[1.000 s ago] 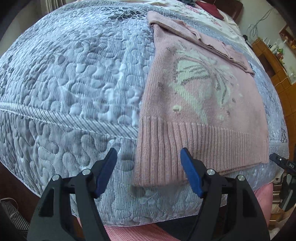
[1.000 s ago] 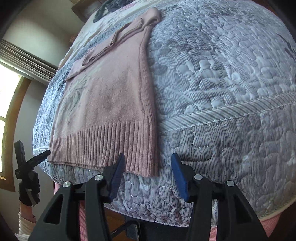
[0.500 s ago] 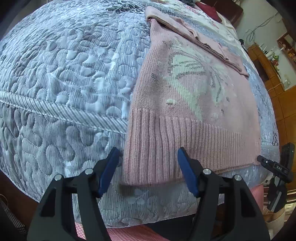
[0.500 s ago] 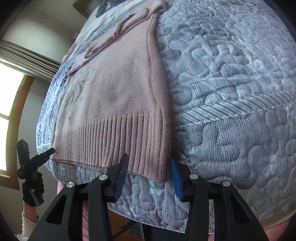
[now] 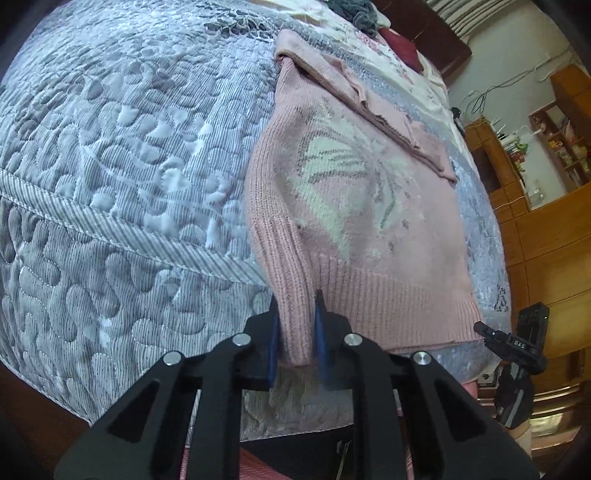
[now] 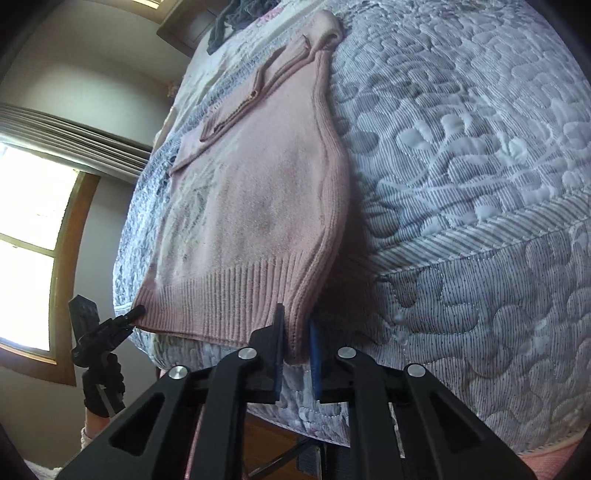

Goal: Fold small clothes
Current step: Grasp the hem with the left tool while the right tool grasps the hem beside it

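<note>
A pink knit sweater (image 5: 369, 206) with a pale butterfly pattern lies flat on the quilted bed, its ribbed hem hanging over the near edge and its sleeves folded across the top. My left gripper (image 5: 295, 332) is shut on the hem's left corner, which bunches up between the blue pads. In the right wrist view the same sweater (image 6: 258, 192) shows its right side, and my right gripper (image 6: 297, 339) is shut on the hem's right corner. Each gripper appears small at the edge of the other's view.
The grey-blue quilted bedspread (image 5: 110, 184) covers the bed and drops over its front edge. Dark clothes (image 5: 354, 14) lie at the far end. Wooden shelves (image 5: 546, 155) stand to the right, a window (image 6: 29, 229) to the left.
Both grippers moved forward onto the hem corners and went from open to shut on them. The gripped corners now lift and bunch.
</note>
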Tool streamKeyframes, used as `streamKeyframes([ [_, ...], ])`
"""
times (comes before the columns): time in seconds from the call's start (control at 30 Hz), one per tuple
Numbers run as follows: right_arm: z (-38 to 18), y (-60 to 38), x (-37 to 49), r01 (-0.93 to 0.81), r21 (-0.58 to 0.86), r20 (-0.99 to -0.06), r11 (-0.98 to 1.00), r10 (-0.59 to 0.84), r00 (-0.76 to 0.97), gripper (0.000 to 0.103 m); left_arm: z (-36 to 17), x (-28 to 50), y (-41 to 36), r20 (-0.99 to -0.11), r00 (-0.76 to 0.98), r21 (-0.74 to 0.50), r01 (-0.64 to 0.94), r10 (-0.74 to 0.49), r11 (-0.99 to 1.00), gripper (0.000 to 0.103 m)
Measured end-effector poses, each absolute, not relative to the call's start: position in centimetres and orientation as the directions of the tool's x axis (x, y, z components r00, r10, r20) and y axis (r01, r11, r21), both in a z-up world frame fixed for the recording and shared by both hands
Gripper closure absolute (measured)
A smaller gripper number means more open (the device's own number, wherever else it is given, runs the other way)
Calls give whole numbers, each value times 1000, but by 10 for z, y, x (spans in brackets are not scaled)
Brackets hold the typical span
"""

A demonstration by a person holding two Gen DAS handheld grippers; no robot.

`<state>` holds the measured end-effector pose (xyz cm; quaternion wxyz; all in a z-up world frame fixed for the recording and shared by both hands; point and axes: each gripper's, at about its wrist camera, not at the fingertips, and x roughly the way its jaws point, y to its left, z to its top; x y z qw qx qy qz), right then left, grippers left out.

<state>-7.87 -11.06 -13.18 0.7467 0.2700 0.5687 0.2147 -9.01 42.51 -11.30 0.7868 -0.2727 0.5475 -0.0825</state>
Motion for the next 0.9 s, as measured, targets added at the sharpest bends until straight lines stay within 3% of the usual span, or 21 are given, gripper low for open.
streamKeyframes([
  [0.17,-104,-122,-61,-32,712,-662,702,685,303,92,-86,-75,426,-763,450,-572,-134,-464,810,89],
  [0.47,-62,-125,4,-66,685,-665,726,659,351,92,-67,-9,427,-751,510,-549,-130,-419,826,88],
  [0.9,-108,-123,109,71,683,-713,727,642,282,92,-119,80,443,-795,459,-548,-265,-396,793,86],
])
